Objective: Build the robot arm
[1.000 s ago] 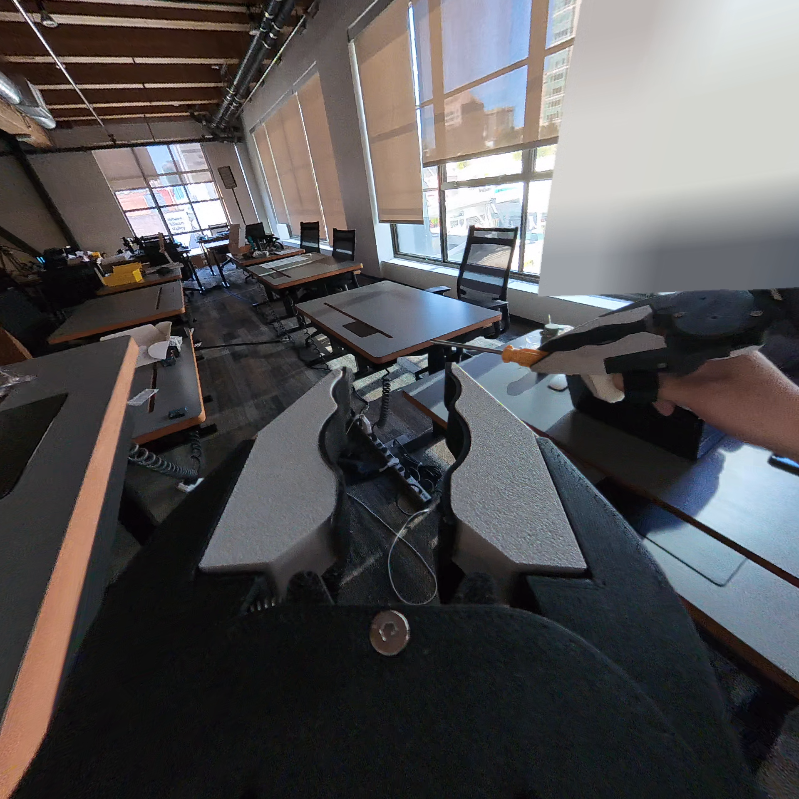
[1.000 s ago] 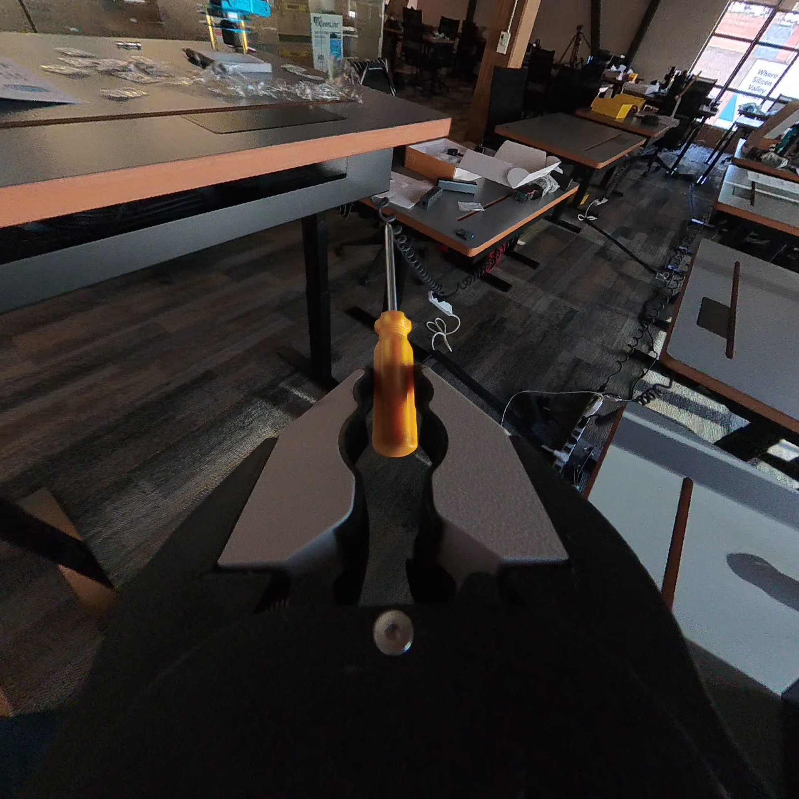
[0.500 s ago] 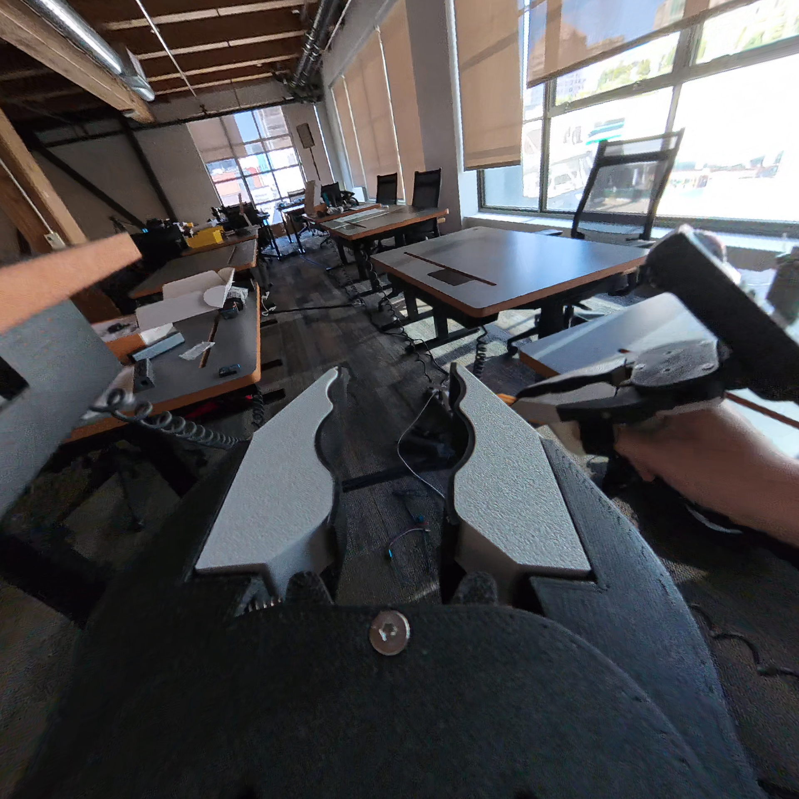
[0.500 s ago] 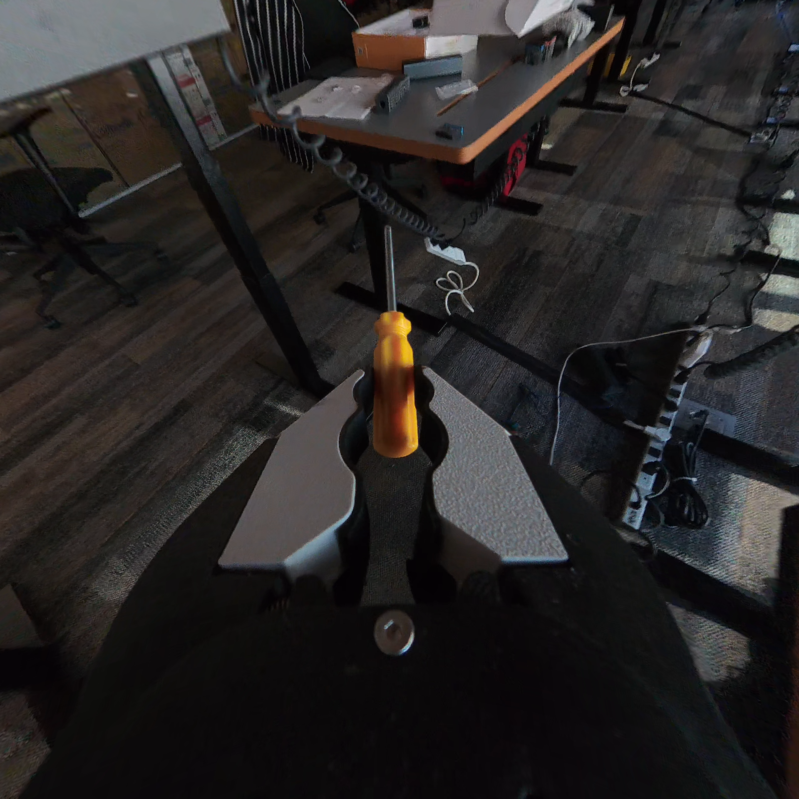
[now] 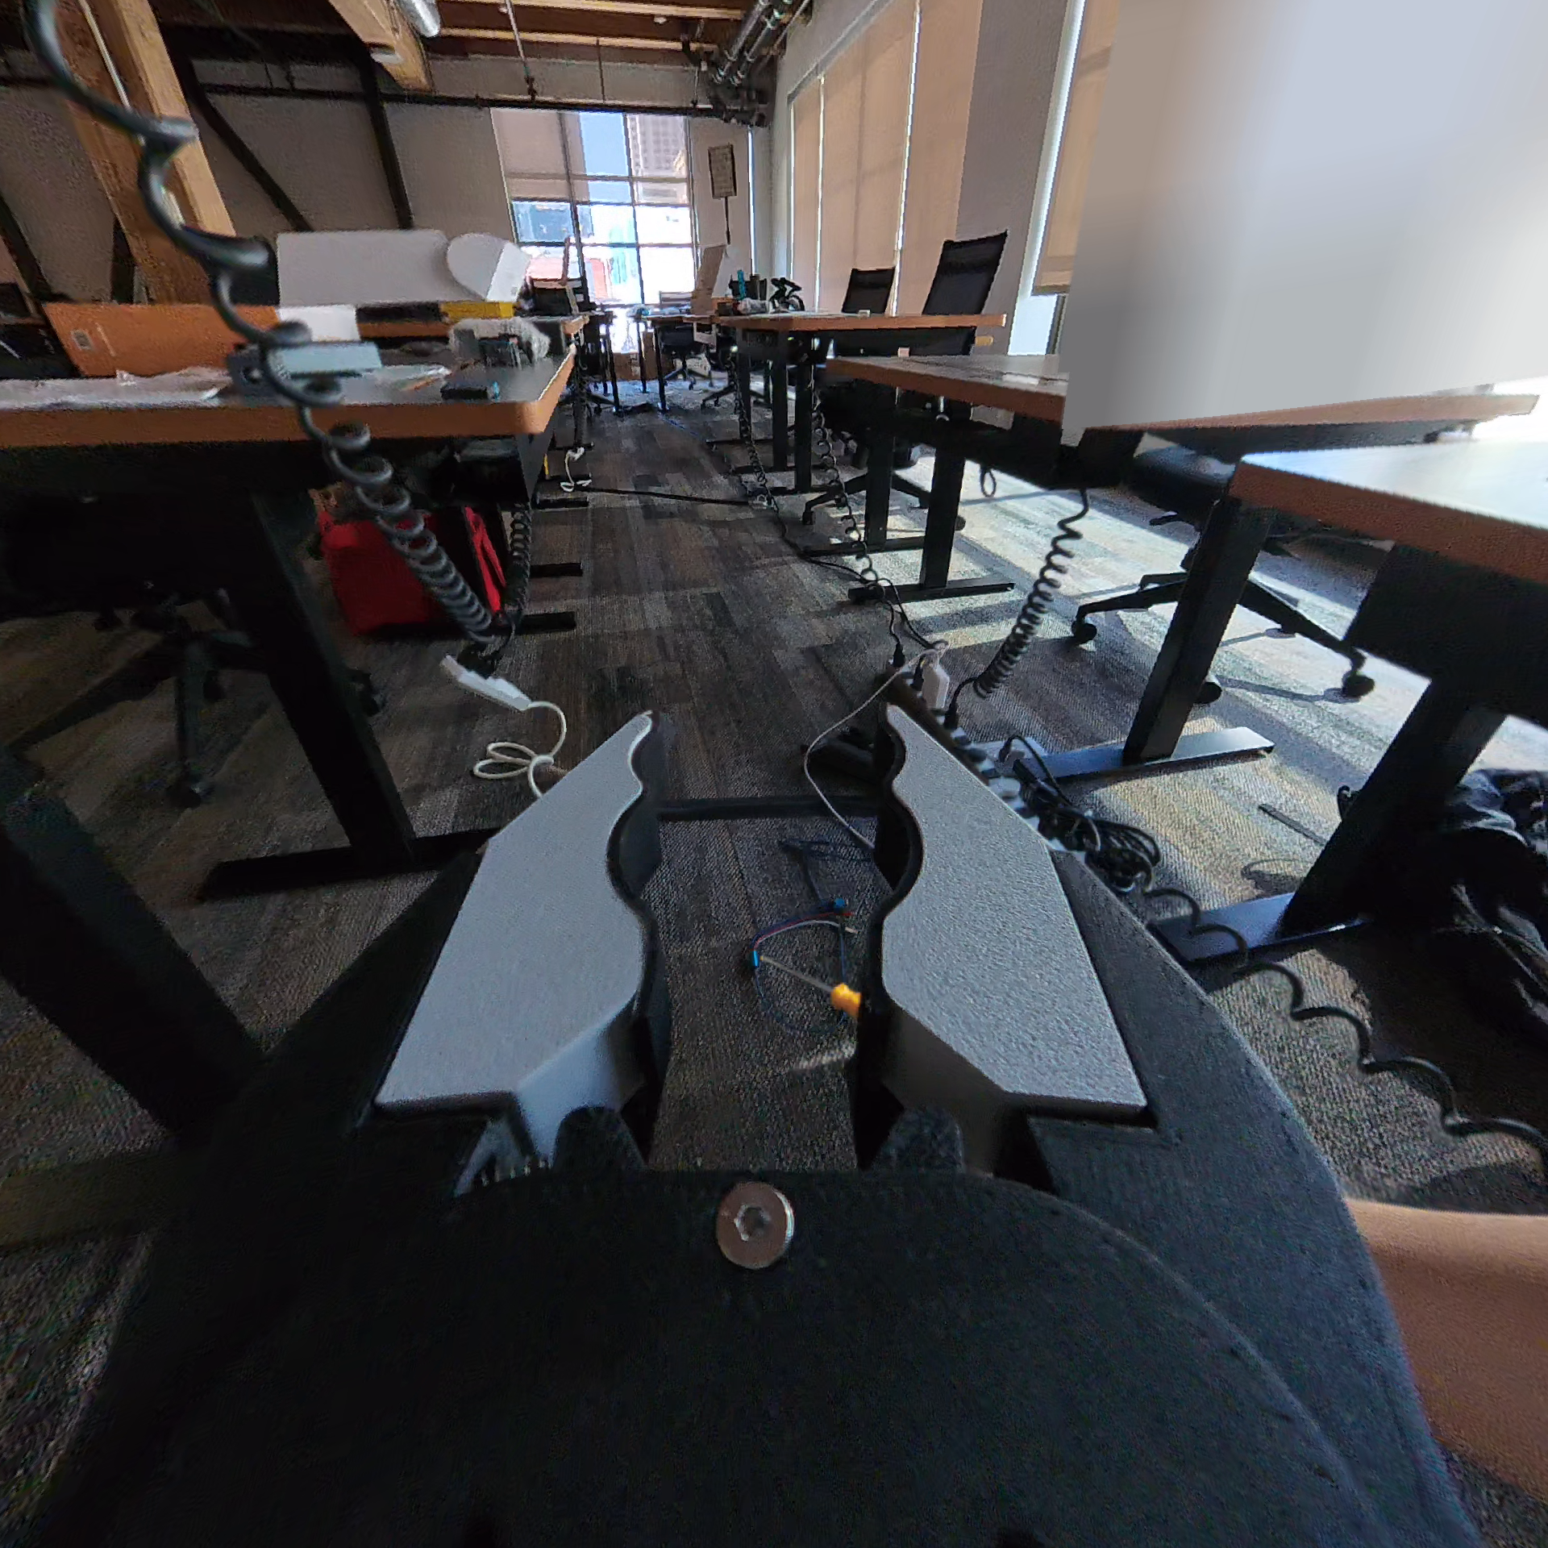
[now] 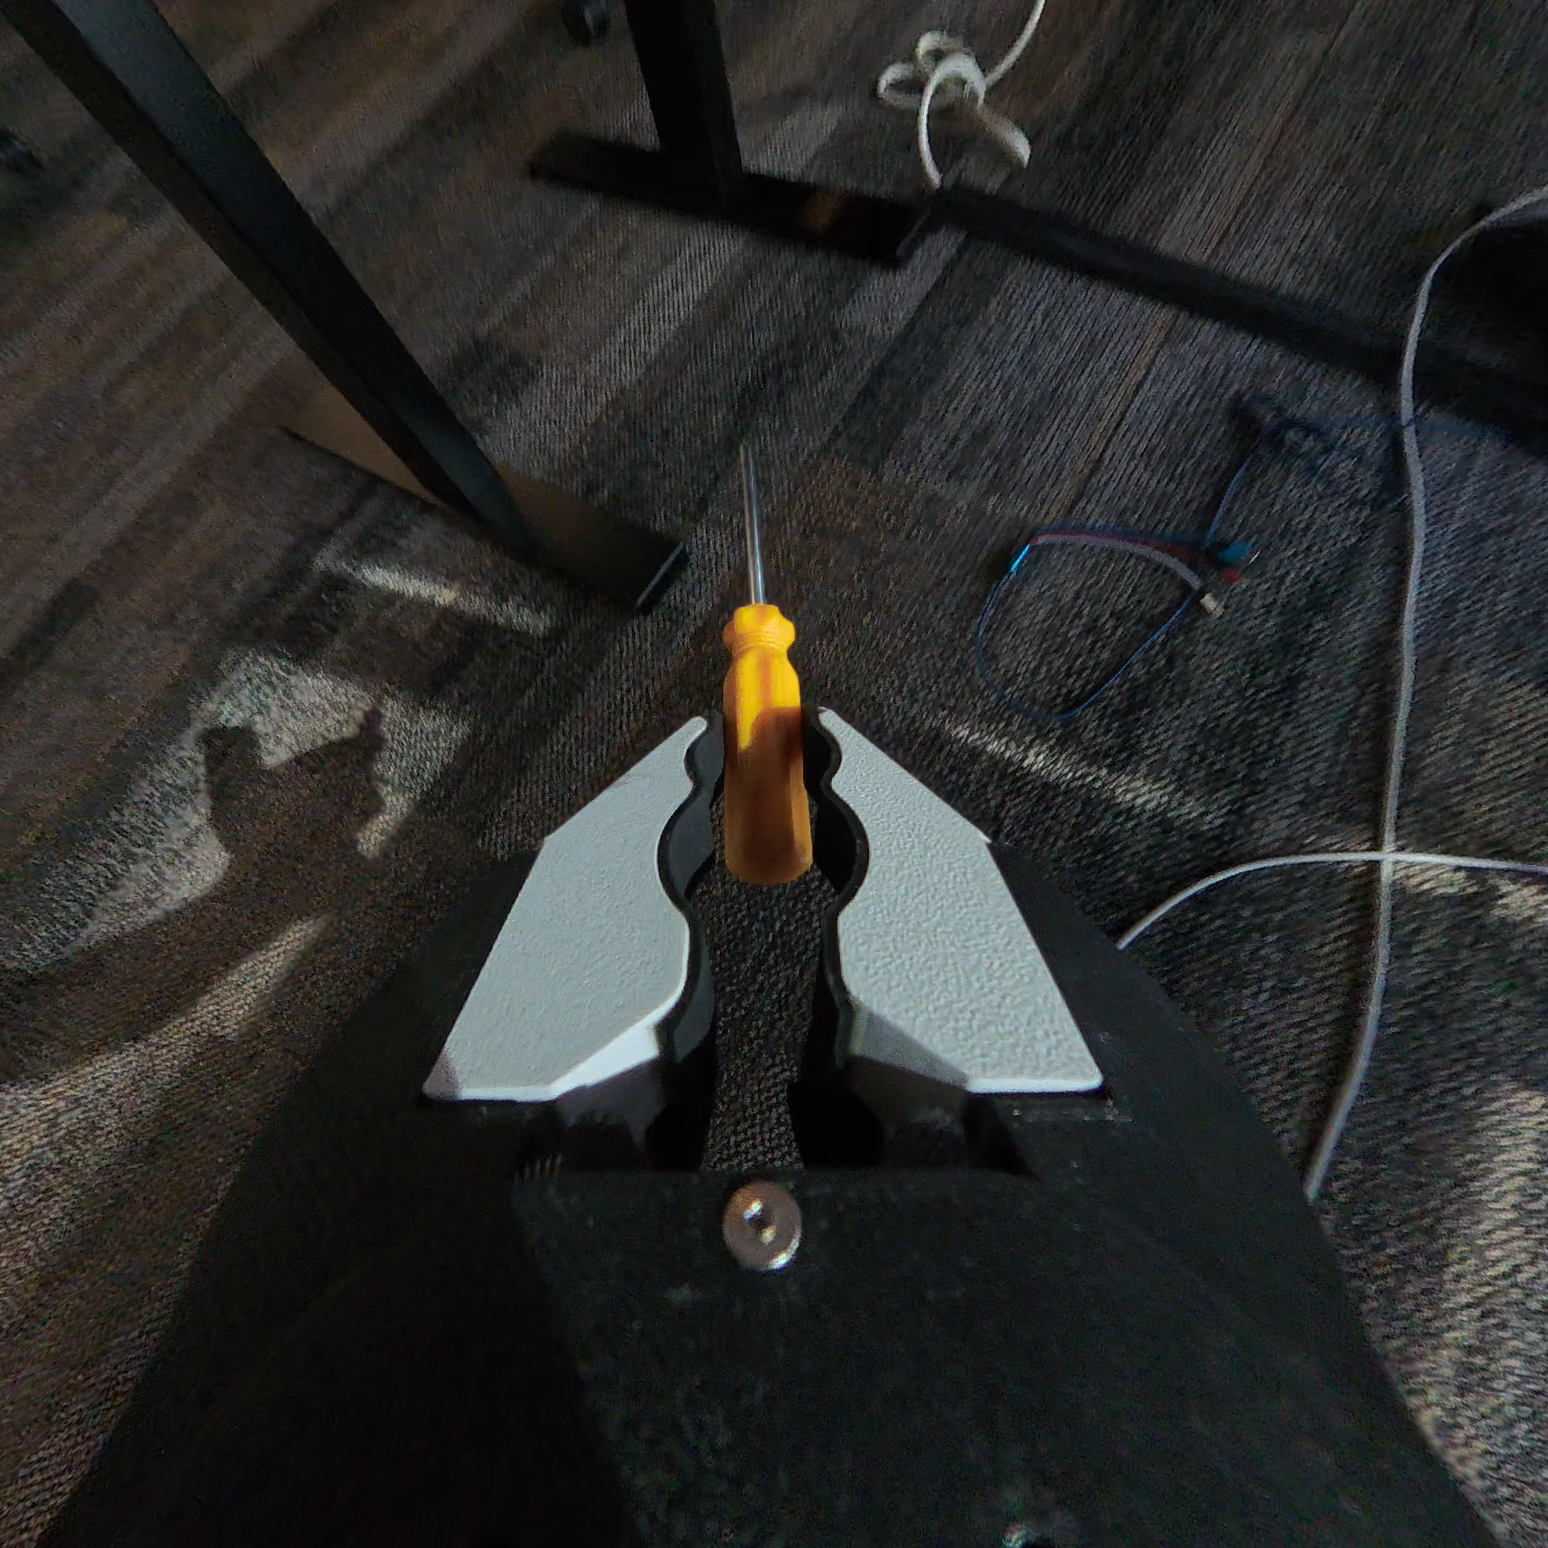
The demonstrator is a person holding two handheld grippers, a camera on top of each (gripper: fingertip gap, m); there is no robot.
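An open-plan office, probably doubling as a workspace: rows of orange-edged counters [image 5: 276, 415], black mesh chairs [image 5: 963, 281], carpet-tile floor [image 5: 712, 603], coiled cables [image 5: 1030, 595], blinds [image 5: 846, 167] over tall windows, exposed ceiling beams [image 5: 578, 12].

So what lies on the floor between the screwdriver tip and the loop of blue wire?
Only bare carpet between screwdriver and blue wire loop, right wrist view.

Carpet [image 6: 1047, 360] (grey) bears wire loop [image 6: 1114, 611].
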